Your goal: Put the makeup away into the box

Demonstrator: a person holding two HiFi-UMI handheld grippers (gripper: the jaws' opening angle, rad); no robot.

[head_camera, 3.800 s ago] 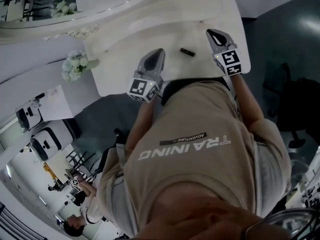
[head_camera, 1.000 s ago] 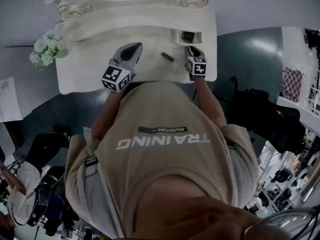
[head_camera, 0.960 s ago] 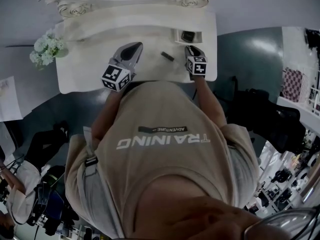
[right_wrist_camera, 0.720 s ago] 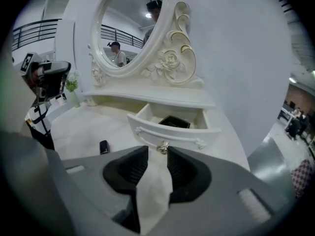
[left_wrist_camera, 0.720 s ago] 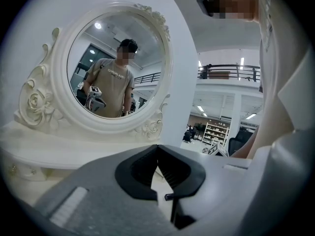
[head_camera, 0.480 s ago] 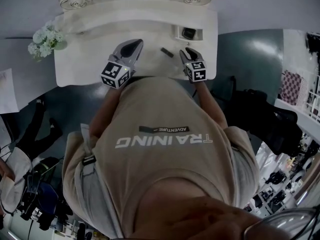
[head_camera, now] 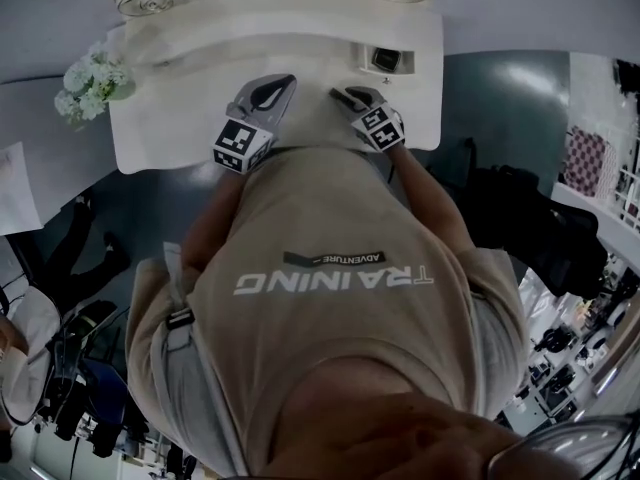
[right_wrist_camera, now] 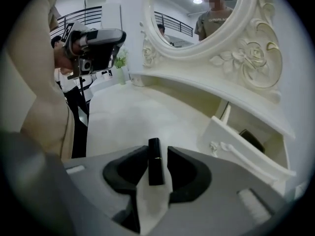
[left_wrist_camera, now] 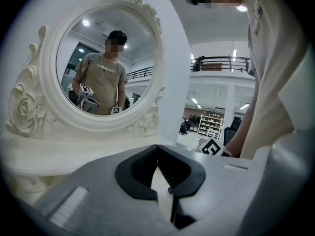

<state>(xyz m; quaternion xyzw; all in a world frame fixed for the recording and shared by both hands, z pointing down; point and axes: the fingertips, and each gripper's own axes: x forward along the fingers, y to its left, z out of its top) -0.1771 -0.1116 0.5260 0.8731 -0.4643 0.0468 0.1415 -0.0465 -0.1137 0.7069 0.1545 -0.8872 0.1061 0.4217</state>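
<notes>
Swinging left from beside the box [right_wrist_camera: 235, 149], my right gripper [head_camera: 343, 94] now hangs over the white dressing table [head_camera: 170, 118], tilted down. The box stands open to its right with something dark inside. My left gripper [left_wrist_camera: 158, 150] is pinched together on nothing. The right jaws have just been opening and stand wide, with the lipstick [right_wrist_camera: 155, 162] lying flat on the table between them, untouched. It is a slim black tube with a thin band. I judge it light, rigid and slick, likely to roll, so I'd clamp mid-barrel on its long sides.
</notes>
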